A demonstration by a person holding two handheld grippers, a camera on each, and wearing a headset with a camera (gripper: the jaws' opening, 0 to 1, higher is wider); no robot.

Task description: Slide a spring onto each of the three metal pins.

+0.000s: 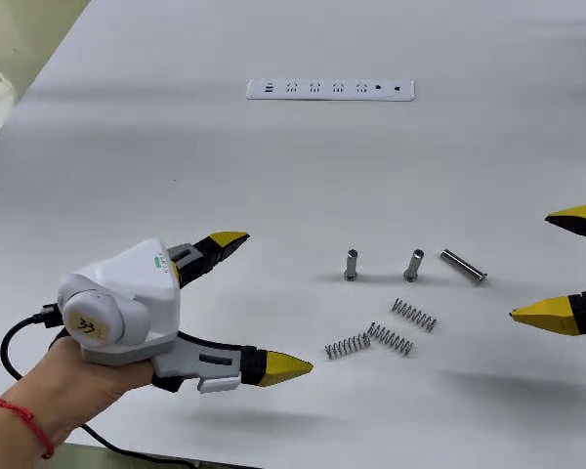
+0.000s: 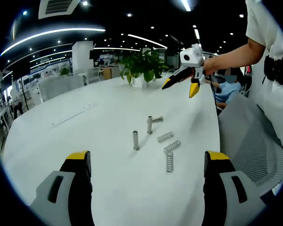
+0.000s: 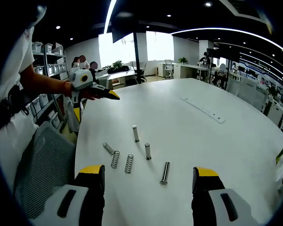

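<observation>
Both of your grippers are spread wide and carrying nothing. Your left gripper (image 1: 255, 302) hovers over the table (image 1: 156, 147), well to the left of the lying pin (image 1: 463, 266). Your right gripper (image 1: 559, 262) hangs to the right of that pin and is clearly the closer of the two.

Nothing's threaded yet: all three pins are bare. One upright pin (image 1: 414, 264) stands just left of the lying pin, and a second upright pin (image 1: 352, 264) stands left again, so the three sit roughly in a row. The three springs (image 1: 391, 338) lie flat and loose on the table, on your side of the lying pin and off to its left, between your two grippers. The leftmost spring (image 1: 347, 346) is near your left gripper's lower tip, so I'd judge that hand best placed for the springs.

Now the pin. In the right gripper view, the lying pin sits just ahead between the jaws, its long axis running nearly straight away from you, so the jaws would close across its width. The power strip (image 1: 330, 90) sits well beyond the lying pin, out of play.
</observation>
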